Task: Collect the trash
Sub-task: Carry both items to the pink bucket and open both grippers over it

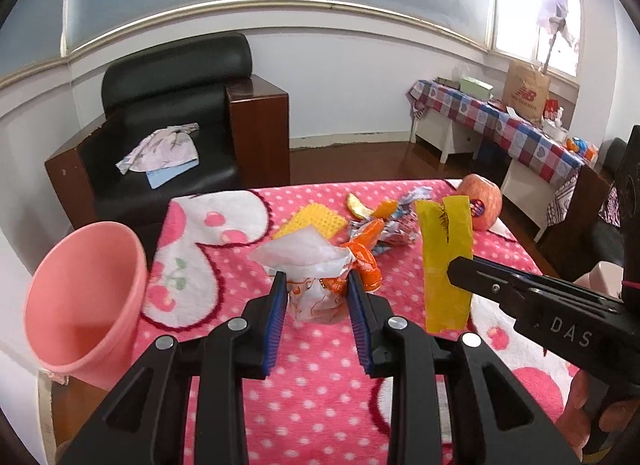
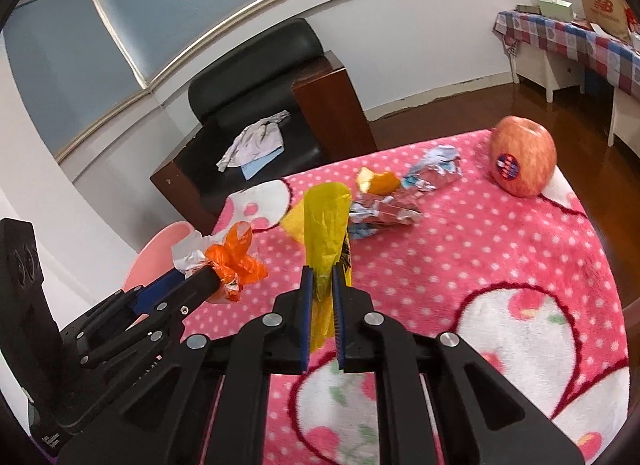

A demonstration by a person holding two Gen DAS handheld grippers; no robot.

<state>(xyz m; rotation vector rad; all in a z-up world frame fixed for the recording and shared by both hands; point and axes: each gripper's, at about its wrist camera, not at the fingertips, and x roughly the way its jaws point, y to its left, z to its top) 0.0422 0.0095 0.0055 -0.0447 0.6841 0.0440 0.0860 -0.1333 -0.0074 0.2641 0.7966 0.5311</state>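
Observation:
My left gripper (image 1: 318,285) is shut on a crumpled white and orange wrapper (image 1: 316,297), held above the pink dotted blanket (image 1: 320,385). From the right wrist view the same gripper (image 2: 208,277) holds that wrapper (image 2: 236,261) just in front of the pink bin (image 2: 160,253). My right gripper (image 2: 323,271) is shut on a yellow plastic wrapper (image 2: 324,225), which stands up out of the pads. In the left wrist view it (image 1: 456,277) grips that yellow strip (image 1: 444,265) from the right. The pink bin (image 1: 84,297) sits at the table's left edge, its mouth tilted toward me.
On the blanket lie crumpled silver-red wrappers (image 2: 384,209), an orange peel (image 2: 380,181), a yellow textured pad (image 1: 316,221) and an apple with a sticker (image 2: 522,161). A black armchair (image 1: 172,105) stands behind the table, and a checked-cloth side table (image 1: 500,121) at the right.

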